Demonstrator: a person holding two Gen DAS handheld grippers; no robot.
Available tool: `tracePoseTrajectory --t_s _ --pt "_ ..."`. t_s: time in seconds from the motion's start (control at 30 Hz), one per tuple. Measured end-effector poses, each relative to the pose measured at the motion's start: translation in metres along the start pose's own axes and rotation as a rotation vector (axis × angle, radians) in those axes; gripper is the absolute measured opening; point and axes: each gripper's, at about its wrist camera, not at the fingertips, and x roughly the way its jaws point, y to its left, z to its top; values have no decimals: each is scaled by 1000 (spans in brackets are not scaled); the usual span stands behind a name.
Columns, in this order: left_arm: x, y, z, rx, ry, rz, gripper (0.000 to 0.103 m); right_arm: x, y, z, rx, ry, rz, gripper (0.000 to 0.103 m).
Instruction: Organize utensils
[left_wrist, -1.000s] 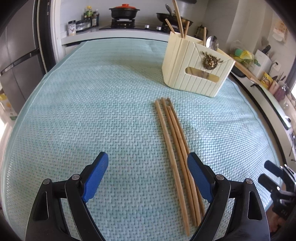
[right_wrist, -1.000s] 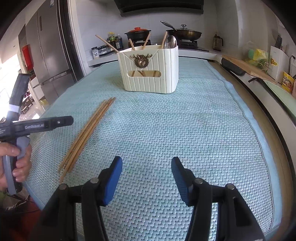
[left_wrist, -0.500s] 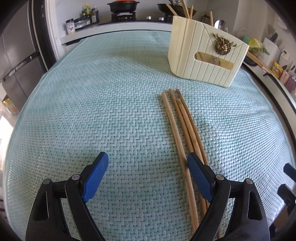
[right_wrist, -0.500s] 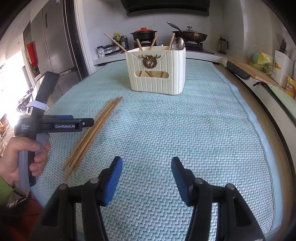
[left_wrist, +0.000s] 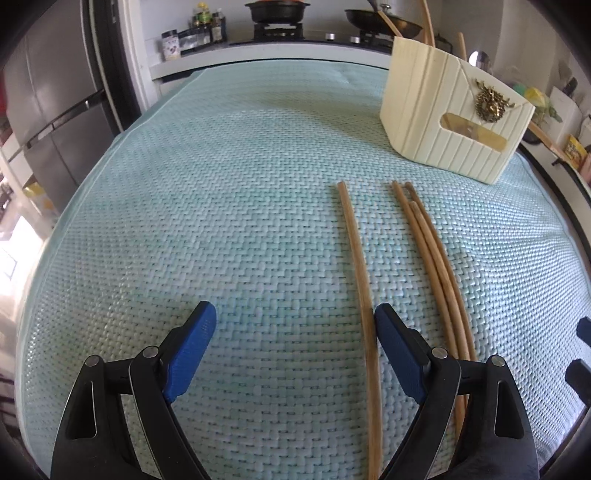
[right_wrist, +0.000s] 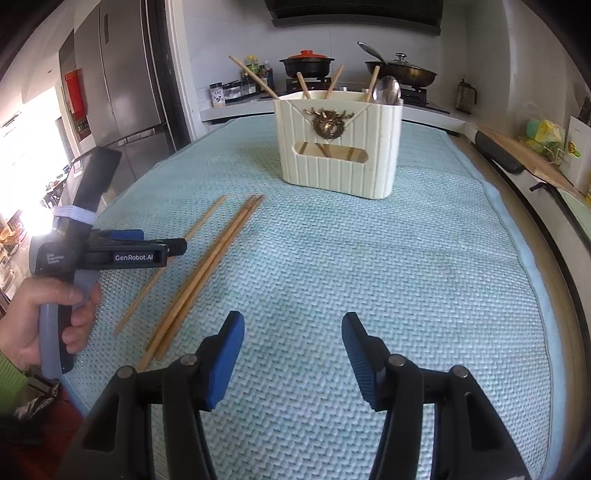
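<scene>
Several wooden chopsticks lie on a light blue woven mat (left_wrist: 221, 206). One chopstick (left_wrist: 360, 277) lies apart, left of a bundle of three (left_wrist: 432, 258). My left gripper (left_wrist: 295, 325) is open and low over the mat; the single chopstick runs just inside its right finger (left_wrist: 397, 350). In the right wrist view the left gripper (right_wrist: 173, 243) hovers over the single chopstick (right_wrist: 205, 218), beside the bundle (right_wrist: 218, 258). My right gripper (right_wrist: 293, 332) is open and empty above bare mat. A cream utensil holder (left_wrist: 454, 125) (right_wrist: 340, 144) stands beyond, holding chopsticks and a spoon (right_wrist: 386, 90).
The mat (right_wrist: 406, 258) covers a counter with its edge at the right (right_wrist: 554, 236). A stove with a red-lidded pot (right_wrist: 306, 64) and a pan (right_wrist: 400, 74) is behind. A fridge (right_wrist: 122, 81) stands to the left.
My left gripper moved forward and lower toward the chopsticks. One chopstick now lies separated to the left of the bundle, inside the gripper's right finger. The right gripper hardly moved.
</scene>
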Motion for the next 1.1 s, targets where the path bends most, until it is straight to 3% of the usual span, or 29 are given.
tracePoseTrajectory --t_s 0.13,0.3,0.4,0.47,0.53,0.6,0.87,0.93,1.0,1.1 --pt "-3 10 -7 -16 -20 7 89 28 23 22 -25 22 58 56" --pt "-4 12 -10 -34 -28 11 91 71 48 49 -72 62 51 56" --pt "-4 13 -10 -42 -31 6 91 95 62 56 -134 92 34 55" --pt "-3 14 -8 -48 -35 -4 91 105 67 55 -200 93 -42 54" --pt "-4 15 -8 -50 -38 -12 91 103 49 54 -118 98 -71 46" --pt "-3 17 -7 -50 -39 -19 92 95 17 49 21 102 -41 46" --pt "-1 12 -5 -37 -33 -7 94 38 -87 3 286 113 -157 46" --pt "-1 13 -5 -36 -33 -6 94 24 -92 -3 298 127 -84 49" --pt "-1 12 -5 -31 -31 1 94 18 -92 -8 312 161 62 49" --pt "-1 11 -5 -29 -31 4 94 9 -79 -8 277 158 128 49"
